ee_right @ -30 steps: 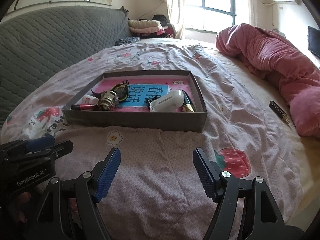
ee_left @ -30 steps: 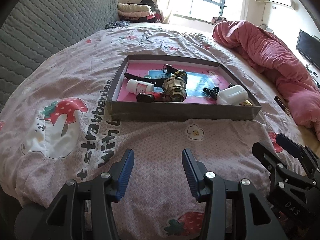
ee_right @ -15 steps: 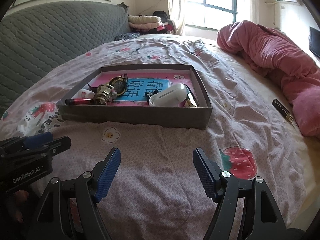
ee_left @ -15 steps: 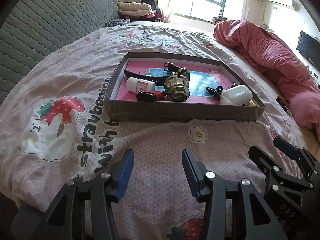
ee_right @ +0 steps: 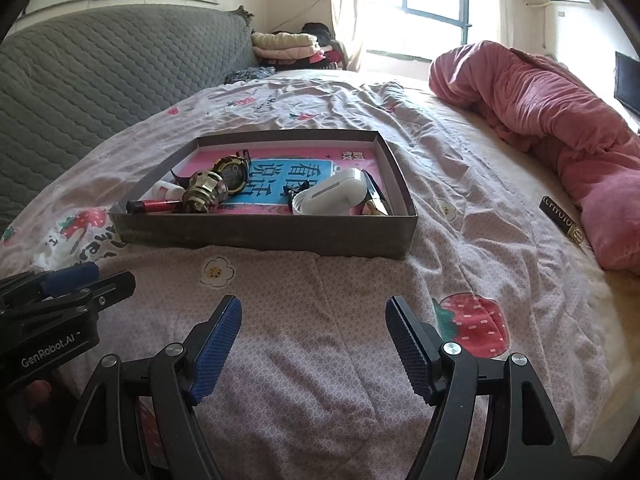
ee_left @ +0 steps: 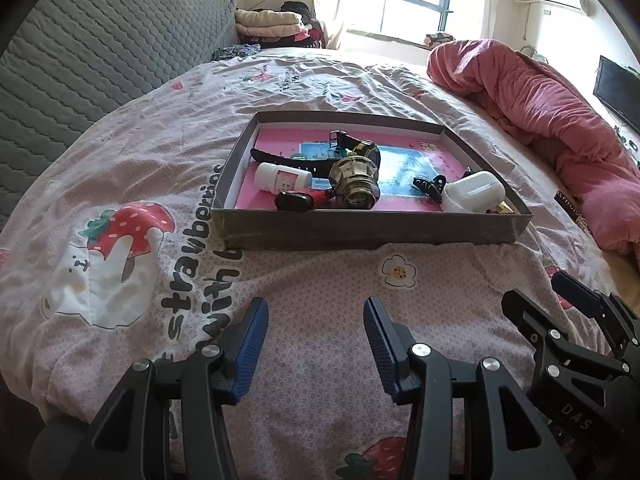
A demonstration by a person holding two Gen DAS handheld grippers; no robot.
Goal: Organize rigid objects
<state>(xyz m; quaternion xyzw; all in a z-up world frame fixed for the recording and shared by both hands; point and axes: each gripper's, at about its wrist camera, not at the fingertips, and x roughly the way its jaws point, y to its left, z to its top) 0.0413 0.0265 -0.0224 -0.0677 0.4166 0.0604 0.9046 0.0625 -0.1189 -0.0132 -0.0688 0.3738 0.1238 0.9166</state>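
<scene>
A shallow grey box (ee_left: 360, 234) (ee_right: 264, 236) lies on the bed. In it are a brass knob (ee_left: 354, 184) (ee_right: 204, 192), a black watch (ee_left: 304, 162) (ee_right: 232, 170), a white bottle (ee_left: 282, 178), a red tube with black cap (ee_left: 296, 201) (ee_right: 154, 205), a black hair clip (ee_left: 428, 184) and a white case (ee_left: 472, 192) (ee_right: 334, 196). My left gripper (ee_left: 316, 328) (ee_right: 68, 280) is open and empty, short of the box. My right gripper (ee_right: 314, 332) (ee_left: 560, 292) is open and empty, beside it.
A black bar with gold end (ee_right: 562, 220) (ee_left: 570, 210) lies on the sheet to the right, next to a pink duvet (ee_right: 560, 120). A grey quilted headboard (ee_left: 80, 60) stands at the left. Folded clothes (ee_right: 288, 46) lie at the far end.
Both grippers have tilted up and drawn back slightly, so the box sits a little lower and nearer in both views. Jaws stay open; nothing was picked up.
</scene>
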